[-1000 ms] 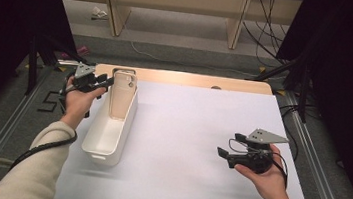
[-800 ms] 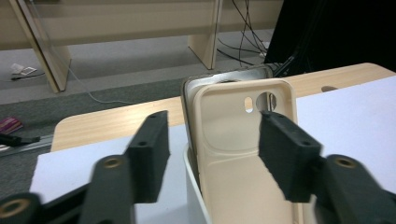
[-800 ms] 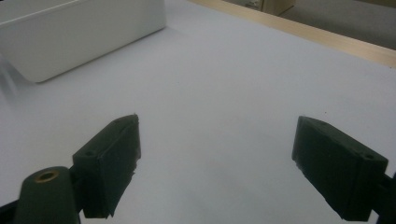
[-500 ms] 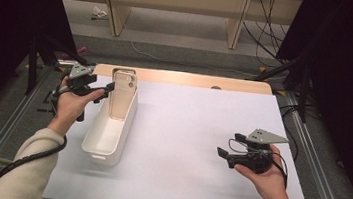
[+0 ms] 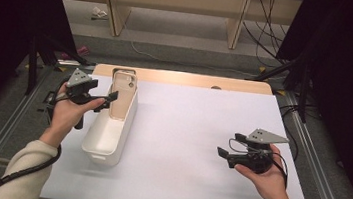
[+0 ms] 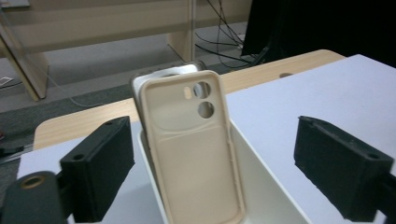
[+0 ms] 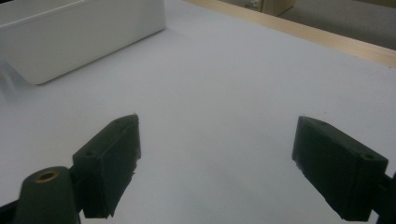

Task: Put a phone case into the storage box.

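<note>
White sheet covers my worktop (image 5: 194, 147), pale wood edge at its far side; grey floor, wooden uprights and cables beyond. White bin (image 5: 110, 132), long and narrow, lies at the worktop's left. Beige phone case (image 6: 194, 149) stands upright in the bin's far end, leaning on a grey one behind it. My left tongs (image 5: 109, 98) have just been opening and stand spread just beside the case, not touching. My right tongs (image 5: 222, 155), spread and empty, sit well apart at the right.
</note>
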Available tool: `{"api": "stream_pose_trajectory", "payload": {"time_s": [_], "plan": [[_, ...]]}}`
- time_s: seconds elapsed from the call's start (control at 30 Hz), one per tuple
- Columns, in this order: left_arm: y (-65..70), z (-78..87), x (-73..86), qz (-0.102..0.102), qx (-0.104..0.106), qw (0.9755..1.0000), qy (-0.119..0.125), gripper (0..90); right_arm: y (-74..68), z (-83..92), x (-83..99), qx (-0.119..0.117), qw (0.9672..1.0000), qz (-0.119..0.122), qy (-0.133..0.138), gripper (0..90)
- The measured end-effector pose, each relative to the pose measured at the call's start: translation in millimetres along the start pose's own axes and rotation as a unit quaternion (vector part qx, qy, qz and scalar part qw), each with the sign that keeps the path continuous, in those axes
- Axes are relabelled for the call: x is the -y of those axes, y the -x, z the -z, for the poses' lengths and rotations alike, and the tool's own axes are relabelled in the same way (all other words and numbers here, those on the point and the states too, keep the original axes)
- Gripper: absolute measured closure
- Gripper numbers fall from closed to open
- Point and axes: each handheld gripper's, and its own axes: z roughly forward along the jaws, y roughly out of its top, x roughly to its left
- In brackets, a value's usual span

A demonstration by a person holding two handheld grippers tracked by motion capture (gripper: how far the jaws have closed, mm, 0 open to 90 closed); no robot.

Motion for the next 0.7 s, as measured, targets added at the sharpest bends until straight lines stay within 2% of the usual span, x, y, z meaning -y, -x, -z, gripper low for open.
{"api": "stream_pose_trajectory", "payload": {"time_s": [0.33,0.7], "plan": [[17.0,17.3,7.0,-0.013,0.021,0.9997,0.005,3.4,0.3,-0.1,0.1,0.0,1.0,-0.001,0.0,16.1],[33.2,33.5,21.2,-0.024,0.04,0.9989,0.011,1.3,0.7,0.1,0.1,0.002,1.0,0.0,0.001,16.1]]}}
